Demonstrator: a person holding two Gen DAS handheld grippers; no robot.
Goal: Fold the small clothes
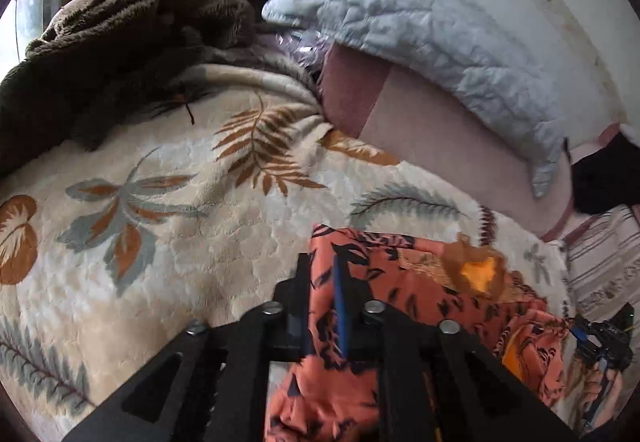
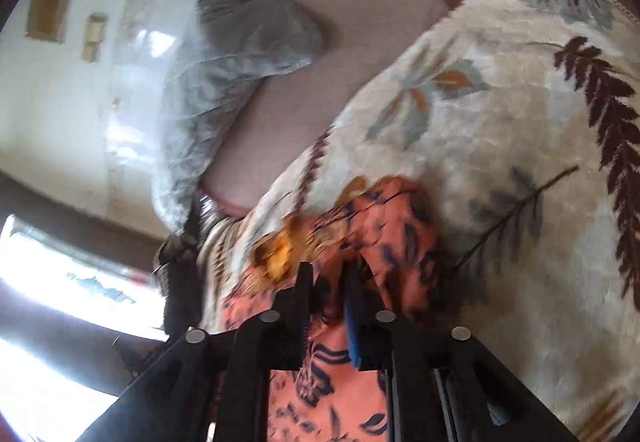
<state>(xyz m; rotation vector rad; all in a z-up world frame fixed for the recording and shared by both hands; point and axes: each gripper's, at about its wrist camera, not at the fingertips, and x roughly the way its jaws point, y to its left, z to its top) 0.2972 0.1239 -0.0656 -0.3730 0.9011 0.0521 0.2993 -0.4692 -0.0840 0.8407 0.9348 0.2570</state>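
A small orange garment with a dark leaf print [image 1: 420, 282] lies bunched on a cream leaf-patterned blanket [image 1: 180, 222]. My left gripper [image 1: 322, 274] is shut on the garment's left edge, with cloth pinched between its fingers. My right gripper [image 2: 326, 278] is shut on another part of the same garment [image 2: 392, 217]; the right wrist view is blurred. The right gripper also shows at the far right of the left wrist view [image 1: 600, 338], at the garment's other end.
A dark brown fleece [image 1: 120, 41] is heaped at the back left of the bed. A pale blue quilt [image 1: 420, 41] lies along the wall at the back. A pink sheet [image 1: 420, 129] shows beside it. A black item [image 1: 600, 177] sits at the right.
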